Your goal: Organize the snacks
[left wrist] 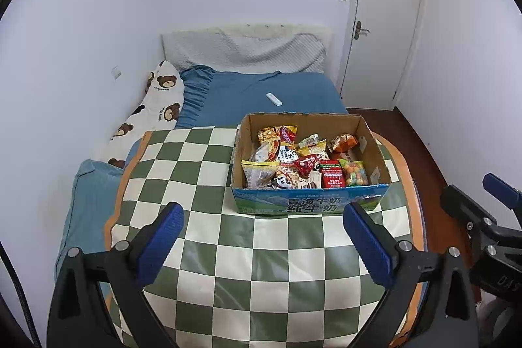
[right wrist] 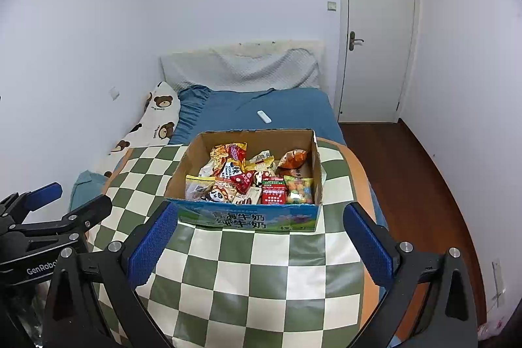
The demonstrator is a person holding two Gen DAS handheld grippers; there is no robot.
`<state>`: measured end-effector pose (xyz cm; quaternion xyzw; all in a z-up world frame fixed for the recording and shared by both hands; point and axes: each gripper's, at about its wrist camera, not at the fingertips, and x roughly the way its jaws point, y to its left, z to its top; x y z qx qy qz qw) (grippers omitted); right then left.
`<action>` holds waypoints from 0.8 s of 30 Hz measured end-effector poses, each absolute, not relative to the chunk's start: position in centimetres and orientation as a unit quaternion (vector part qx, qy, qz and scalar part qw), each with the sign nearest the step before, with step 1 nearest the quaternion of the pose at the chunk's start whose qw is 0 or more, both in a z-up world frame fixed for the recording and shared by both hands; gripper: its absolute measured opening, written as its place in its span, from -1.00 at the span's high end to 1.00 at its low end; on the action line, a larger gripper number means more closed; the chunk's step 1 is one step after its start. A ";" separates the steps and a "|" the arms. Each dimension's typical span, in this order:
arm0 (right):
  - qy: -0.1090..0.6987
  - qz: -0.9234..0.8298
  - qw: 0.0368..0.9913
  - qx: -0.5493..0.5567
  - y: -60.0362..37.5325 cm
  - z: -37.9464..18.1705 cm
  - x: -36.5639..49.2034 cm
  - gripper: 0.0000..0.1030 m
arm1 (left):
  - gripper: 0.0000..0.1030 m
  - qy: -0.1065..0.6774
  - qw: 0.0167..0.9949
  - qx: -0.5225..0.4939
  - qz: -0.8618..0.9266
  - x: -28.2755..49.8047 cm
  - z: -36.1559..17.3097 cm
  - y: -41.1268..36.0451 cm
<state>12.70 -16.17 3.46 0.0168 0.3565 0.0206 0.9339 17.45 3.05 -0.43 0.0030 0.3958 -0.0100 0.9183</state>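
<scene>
wall plate (right wrist: 497, 279) in right view only

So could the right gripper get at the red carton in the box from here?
Probably yes: the right gripper is open, the cardboard box has no lid, and the red carton stands by the near wall, uncovered. Only that wall intervenes.

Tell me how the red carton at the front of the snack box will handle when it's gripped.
The red carton has flat faces and square edges, so it should stay fairly stiff and not roll. It looks like a drink carton, so probably heavy for its size; a hard squeeze might dent it. Packets crowd it inside the cardboard box, so neighbours may drag along.
</scene>
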 end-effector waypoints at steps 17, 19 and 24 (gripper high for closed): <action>0.362 -0.019 0.932 0.028 -18.0 0.0 18.3 -1.00 | -0.99 0.399 0.916 0.023 0.025 23.8 -3.7 2.4; 0.364 -0.023 0.931 0.028 -18.2 -0.6 19.2 -1.00 | -0.99 0.404 0.914 0.025 0.027 24.6 -4.4 2.3; 0.377 -0.018 0.925 0.033 -18.3 -2.2 21.3 -1.00 | -0.99 0.430 0.902 0.022 0.028 26.5 -6.5 2.3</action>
